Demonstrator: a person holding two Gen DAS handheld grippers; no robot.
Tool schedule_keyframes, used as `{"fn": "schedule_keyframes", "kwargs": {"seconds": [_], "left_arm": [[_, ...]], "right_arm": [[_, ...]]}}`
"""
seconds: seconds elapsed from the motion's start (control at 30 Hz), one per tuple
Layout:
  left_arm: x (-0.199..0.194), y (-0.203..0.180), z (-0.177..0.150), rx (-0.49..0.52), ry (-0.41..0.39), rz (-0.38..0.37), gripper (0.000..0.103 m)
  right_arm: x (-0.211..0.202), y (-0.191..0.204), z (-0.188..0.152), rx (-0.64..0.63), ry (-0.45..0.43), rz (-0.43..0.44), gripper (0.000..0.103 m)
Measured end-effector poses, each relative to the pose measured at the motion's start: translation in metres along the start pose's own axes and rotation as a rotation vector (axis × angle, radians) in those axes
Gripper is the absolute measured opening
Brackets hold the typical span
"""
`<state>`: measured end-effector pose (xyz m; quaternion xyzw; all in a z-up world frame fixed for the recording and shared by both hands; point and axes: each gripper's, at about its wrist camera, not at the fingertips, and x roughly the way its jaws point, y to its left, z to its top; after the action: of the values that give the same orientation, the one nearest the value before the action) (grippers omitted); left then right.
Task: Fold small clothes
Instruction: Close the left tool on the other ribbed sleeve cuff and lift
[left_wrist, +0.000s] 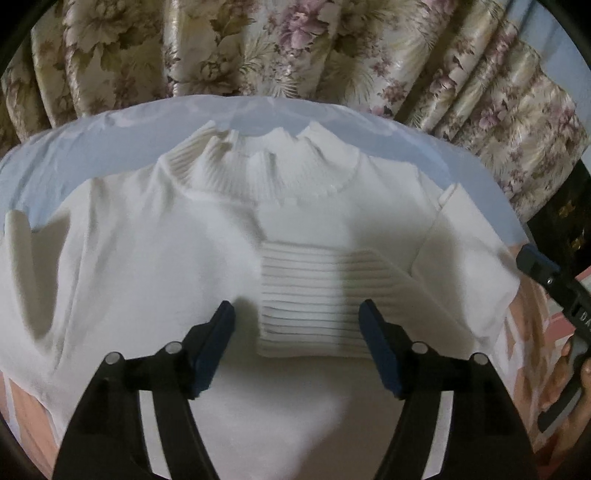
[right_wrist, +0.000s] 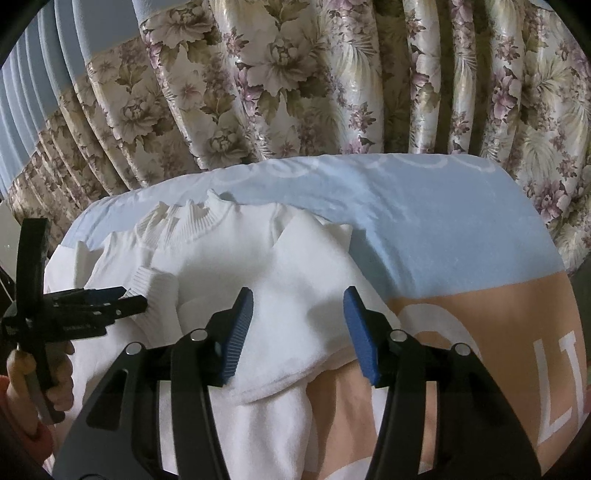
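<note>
A white knit sweater (left_wrist: 155, 236) lies flat on the bed, its ribbed collar (left_wrist: 273, 170) at the far side. One sleeve is folded across the chest, and its ribbed cuff (left_wrist: 314, 302) lies in the middle. My left gripper (left_wrist: 297, 314) is open, its blue pads on either side of the cuff, just above it. In the right wrist view the sweater (right_wrist: 258, 266) fills the left and centre. My right gripper (right_wrist: 297, 299) is open over the sweater's folded right side edge. The left gripper (right_wrist: 122, 299) shows there side-on by the cuff (right_wrist: 155, 291).
The bed cover is light blue (right_wrist: 443, 229) at the far side and peach with white lettering (right_wrist: 517, 332) nearer. A floral curtain (right_wrist: 295, 81) hangs close behind the bed. The right gripper's body (left_wrist: 554, 280) and a hand show at the left view's right edge.
</note>
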<state>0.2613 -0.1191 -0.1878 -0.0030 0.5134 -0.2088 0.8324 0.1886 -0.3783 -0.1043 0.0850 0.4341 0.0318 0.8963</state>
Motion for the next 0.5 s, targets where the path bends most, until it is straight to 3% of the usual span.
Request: {"fn": "schedule_keyframes", "kwargs": {"seconds": [0.07,0.17,0.27,0.33,0.5], "left_arm": [[0.002,-0.009,-0.001,0.040,-0.003,0.029,0.034],[0.003,-0.019,-0.002,0.109,0.000,0.055,0.018],[-0.001,-0.021,0.001,0.135,-0.011,0.051,0.012],[-0.015,-0.014,0.007,0.133,-0.073,0.088,0.012],[-0.046,0.029,0.024,0.083,-0.156,0.164,0.012]], "right_arm": [[0.000,-0.001,-0.001,0.001,0.001,-0.004,0.052],[0.002,-0.003,-0.001,-0.003,0.004,-0.010,0.052],[0.003,-0.007,0.004,-0.001,0.003,-0.020,0.052],[0.001,-0.011,0.010,0.006,-0.006,-0.028,0.052],[0.006,-0.013,0.025,0.002,0.012,-0.013,0.052]]}}
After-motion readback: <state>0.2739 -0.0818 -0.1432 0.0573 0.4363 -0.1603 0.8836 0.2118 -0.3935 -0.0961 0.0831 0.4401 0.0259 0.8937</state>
